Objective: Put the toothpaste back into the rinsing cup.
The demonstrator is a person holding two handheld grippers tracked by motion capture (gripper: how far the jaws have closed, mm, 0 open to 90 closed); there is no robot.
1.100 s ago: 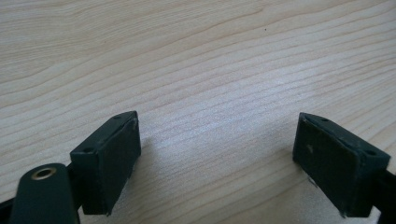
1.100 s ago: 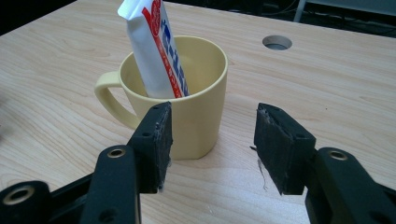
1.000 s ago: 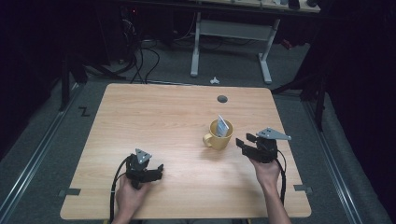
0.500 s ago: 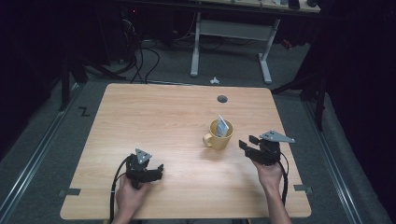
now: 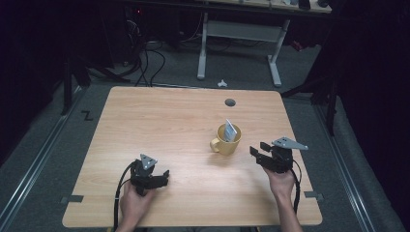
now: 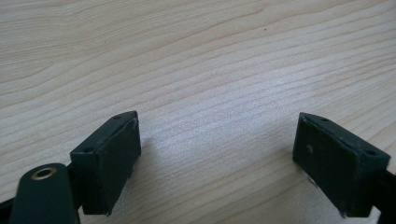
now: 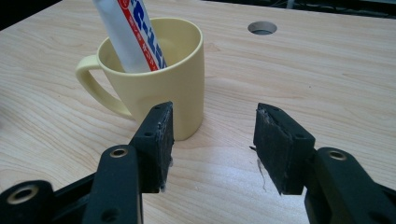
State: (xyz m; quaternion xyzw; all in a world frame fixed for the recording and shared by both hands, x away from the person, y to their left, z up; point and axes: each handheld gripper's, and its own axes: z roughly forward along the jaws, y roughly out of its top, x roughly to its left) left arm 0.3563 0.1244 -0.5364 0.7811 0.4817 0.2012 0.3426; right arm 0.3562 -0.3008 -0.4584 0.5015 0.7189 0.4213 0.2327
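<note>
The right tool (image 7: 212,140) is hovering, jaws apart, near the yellow mug (image 7: 163,79) holding a toothpaste tube (image 7: 133,32); the left tool (image 6: 215,163) is resting spread on the bench (image 5: 159,121).

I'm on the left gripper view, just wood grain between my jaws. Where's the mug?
Observer: The mug stands right of centre on the table, near the right gripper.
Operator: Anything in it?
Observer: A white tube with red and blue print leans inside.
Operator: Is the right gripper holding it?
Observer: No. Its jaws stand open and empty, just short of the mug.
Operator: Which way is the handle?
Observer: Toward the left gripper.
</note>
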